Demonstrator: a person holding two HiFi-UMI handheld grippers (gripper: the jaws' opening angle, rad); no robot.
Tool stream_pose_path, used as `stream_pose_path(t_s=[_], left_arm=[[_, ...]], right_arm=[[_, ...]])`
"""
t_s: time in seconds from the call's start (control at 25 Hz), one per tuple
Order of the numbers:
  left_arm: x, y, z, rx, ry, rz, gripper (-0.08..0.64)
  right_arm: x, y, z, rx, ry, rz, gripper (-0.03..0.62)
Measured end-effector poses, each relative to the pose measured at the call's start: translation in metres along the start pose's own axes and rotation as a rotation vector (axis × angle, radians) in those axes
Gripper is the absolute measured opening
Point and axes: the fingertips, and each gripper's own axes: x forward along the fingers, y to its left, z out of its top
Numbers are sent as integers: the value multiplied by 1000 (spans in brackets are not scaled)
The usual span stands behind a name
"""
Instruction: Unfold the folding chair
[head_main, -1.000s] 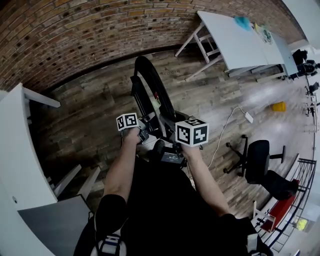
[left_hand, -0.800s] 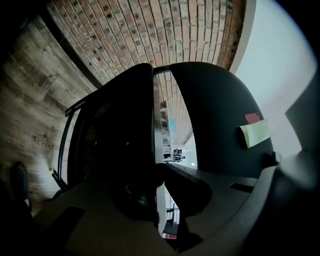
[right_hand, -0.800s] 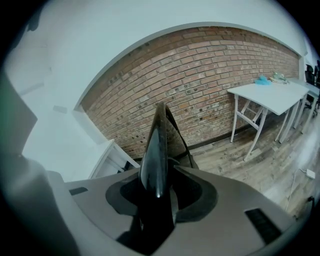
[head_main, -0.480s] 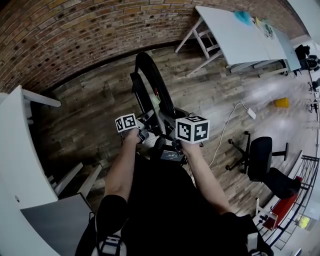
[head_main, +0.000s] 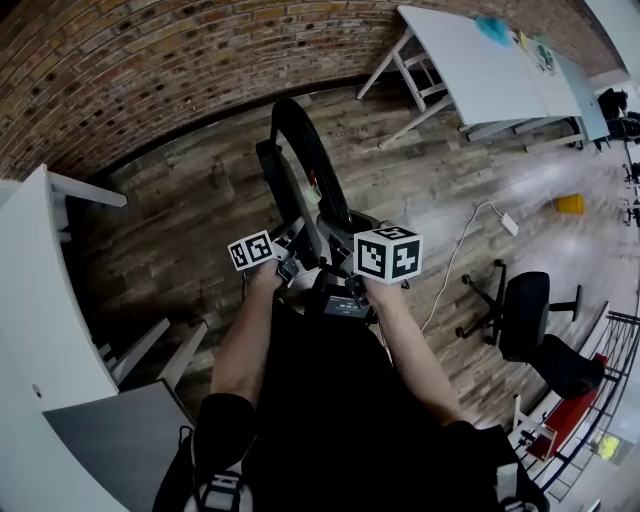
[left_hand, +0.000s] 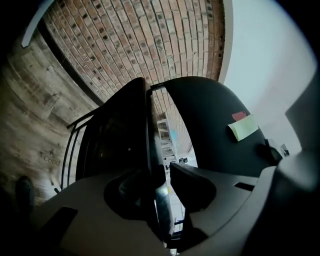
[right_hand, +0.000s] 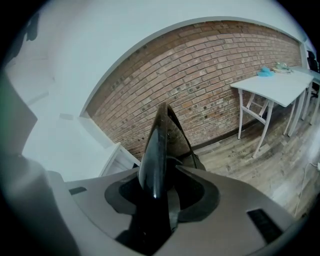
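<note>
black folding chair (head_main: 305, 170), still folded, stands upright on the wooden plank floor (head_main: 180, 230) right in front of the person. seen edge-on from above, its long axis runs away from the body toward the red brick wall (head_main: 150, 60). both tools sit at the near upper end of it, close together, left gripper (left_hand: 164, 167) on the left leaf and right gripper (right_hand: 167, 167) on the right one. in the left gripper view the thin dark edge of one chair panel runs straight up between the fingers (left_hand: 195, 177). they have just been opening: that edge lies against the left-hand finger, but a bright slit shows between it and the other, so nothing is pinched there now. the second, rounded panel with a pale green sticky note (left_hand: 243, 127) lies off to that gripper's right, apart from the first by a narrow wedge of daylight. in the right gripper view a thick glossy black rim stands between wide-set fingers (right_hand: 200, 192). these have also just been opening a bit, yet the rim fills the gap and looks touched on both sides, so i read it as held. judgement: the next move turns on that wedge. the leaves must swing apart sideways, across the long axis, and the right side has the firmer hold. the left needs to re-close on its edge first or it may slip off.
</note>
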Motion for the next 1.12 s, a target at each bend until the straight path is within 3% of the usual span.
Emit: stream_pose_path(t_s=[0.12, 0.2, 0.36, 0.52, 0.84, 1.12], left_arm=[[-3, 9, -3, -4, -17, 42, 181], [-8, 7, -12, -8, -8, 24, 198], [-13, -15, -34, -17, 26, -77, 186], [-18, -6, -36, -26, 60, -65, 100], [-24, -3, -34, -59, 35, -84, 95], [-20, 0, -37, -148, 3, -119, 80]], right_arm=[[-4, -8, 3, 3, -5, -2, 155], [-7, -11, 4, 4, -8, -1, 155], [-8, -11, 4, 2, -6, 0, 155], [-7, -5, 2, 1, -2, 6, 155], [-13, -18, 6, 17, -10, 25, 155], [-21, -36, 7, 42, -19, 48, 155]])
